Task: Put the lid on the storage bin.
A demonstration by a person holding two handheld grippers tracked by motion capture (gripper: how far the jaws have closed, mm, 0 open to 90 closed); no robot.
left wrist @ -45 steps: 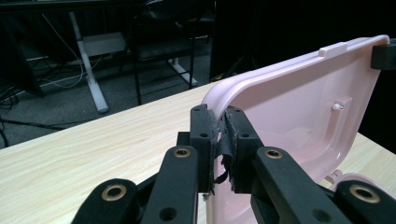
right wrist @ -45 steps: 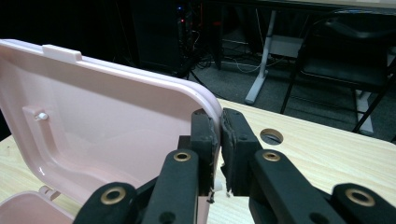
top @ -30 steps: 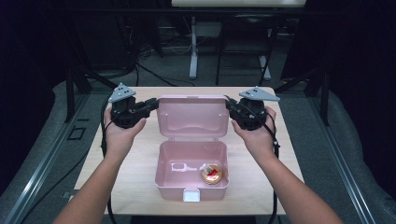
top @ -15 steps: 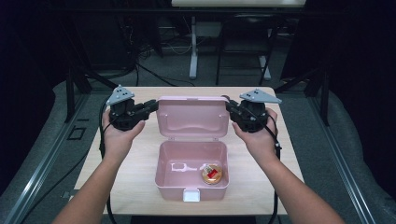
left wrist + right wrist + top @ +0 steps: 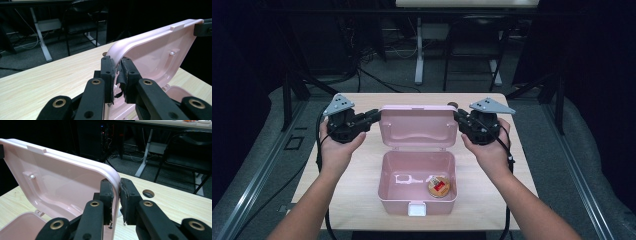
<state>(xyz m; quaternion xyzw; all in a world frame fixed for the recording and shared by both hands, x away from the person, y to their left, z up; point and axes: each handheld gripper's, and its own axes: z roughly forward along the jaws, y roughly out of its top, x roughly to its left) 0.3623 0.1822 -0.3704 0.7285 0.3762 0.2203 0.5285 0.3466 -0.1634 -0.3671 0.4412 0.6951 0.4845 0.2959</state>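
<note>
The wooden table [image 5: 362,165] is spread across mid-frame; the pink box [image 5: 417,192] is parked lower centre, its lid [image 5: 418,127] propped up and pinched on each edge by the left gripper [image 5: 374,116] and right gripper [image 5: 458,116]; a small round tin [image 5: 439,186] is sat inside.

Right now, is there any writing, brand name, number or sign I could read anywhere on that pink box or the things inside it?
No text can be read.
Round item in the pink box: a red patch in its middle, too small and blurred to tell whether it is print.
White piece beside it: no marks visible.
Open lid, inside and rim: plain pink, no lettering.
Table: bare wood grain, no label.
</note>
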